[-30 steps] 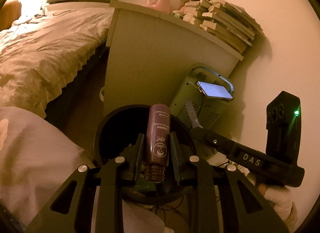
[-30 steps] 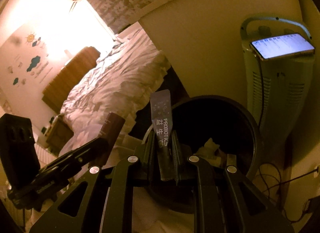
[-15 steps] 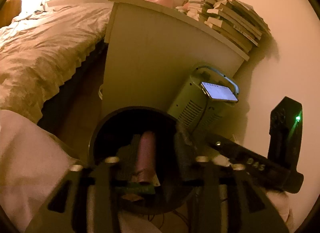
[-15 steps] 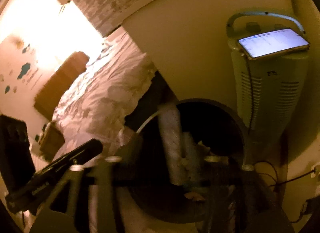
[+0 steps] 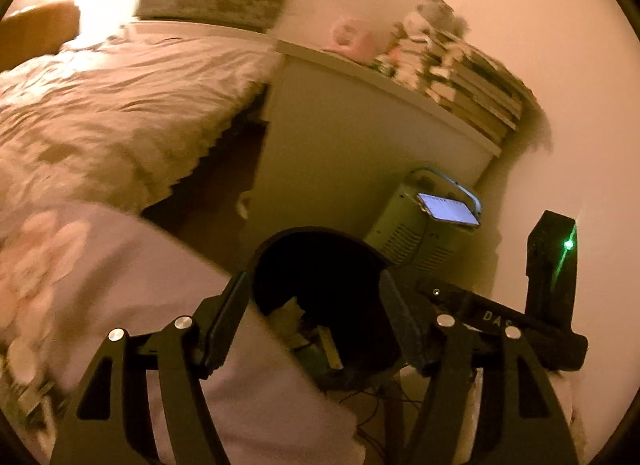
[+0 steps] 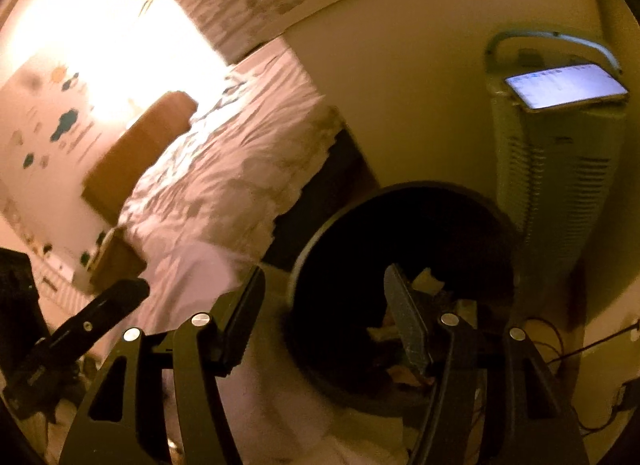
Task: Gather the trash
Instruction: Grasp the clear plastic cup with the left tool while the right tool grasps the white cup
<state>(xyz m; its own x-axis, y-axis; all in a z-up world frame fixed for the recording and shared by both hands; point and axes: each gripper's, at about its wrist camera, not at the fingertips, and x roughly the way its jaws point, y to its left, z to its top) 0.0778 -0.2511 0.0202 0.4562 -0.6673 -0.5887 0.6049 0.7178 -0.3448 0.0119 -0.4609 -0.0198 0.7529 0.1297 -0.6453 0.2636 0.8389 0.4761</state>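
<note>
Bedroom corner, dim: a black waste bin (image 6: 400,201) stands just beside the bed (image 5: 120,113), with a pale heater (image 6: 560,193) behind it carrying a lit phone (image 6: 566,85). Left gripper (image 5: 316,313) and right gripper (image 6: 324,313), jaws just opened and now spread empty over the bin, have released the bottle and sachet they pinched a second ago. Trash (image 6: 428,285) lies inside the bin, so this drop looks complete; cables (image 6: 560,349) beside the bin could snag.

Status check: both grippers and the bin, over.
Left gripper and right gripper open, jaws just opened, nothing between them. Black bin below both, scraps of trash inside. Nothing in the way.
</note>
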